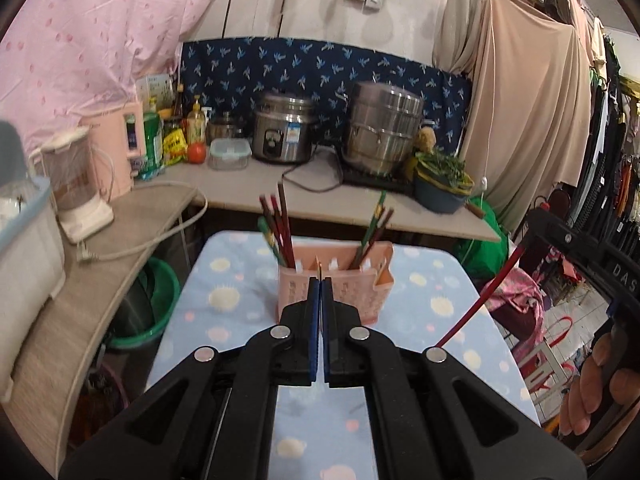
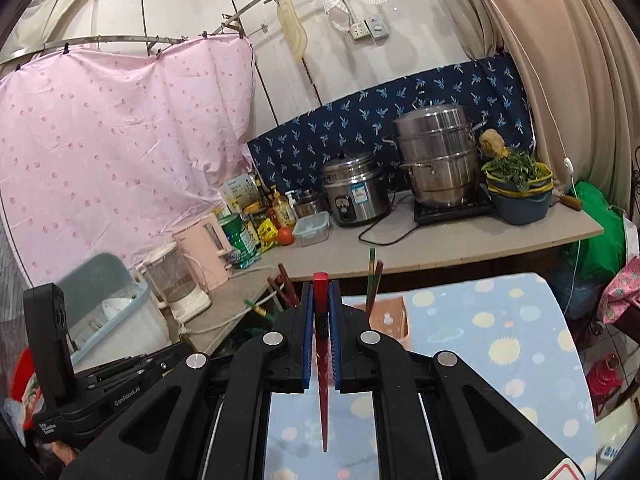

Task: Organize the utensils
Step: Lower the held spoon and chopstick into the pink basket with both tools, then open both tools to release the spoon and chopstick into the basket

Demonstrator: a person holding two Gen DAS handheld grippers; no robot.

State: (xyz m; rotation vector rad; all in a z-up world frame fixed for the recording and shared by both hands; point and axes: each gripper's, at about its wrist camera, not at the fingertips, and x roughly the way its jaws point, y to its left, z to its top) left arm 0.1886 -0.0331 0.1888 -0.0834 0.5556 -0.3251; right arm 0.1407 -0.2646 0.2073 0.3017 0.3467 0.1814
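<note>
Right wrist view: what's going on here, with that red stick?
A person is sorting chopsticks into a pink holder on a table with a dotted blue cloth. The right hand-held gripper is shut on a single red chopstick, not yet in the holder. The left hand-held gripper is shut and looks empty. Other chopsticks already stand in the holder.

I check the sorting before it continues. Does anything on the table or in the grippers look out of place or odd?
Nothing is spilled or damaged. One red chopstick is still outside the pink utensil holder, clamped in the right hand-held gripper, thin end pointing down. The left hand-held gripper is shut, apparently empty. The other chopsticks stand in the holder.
</note>
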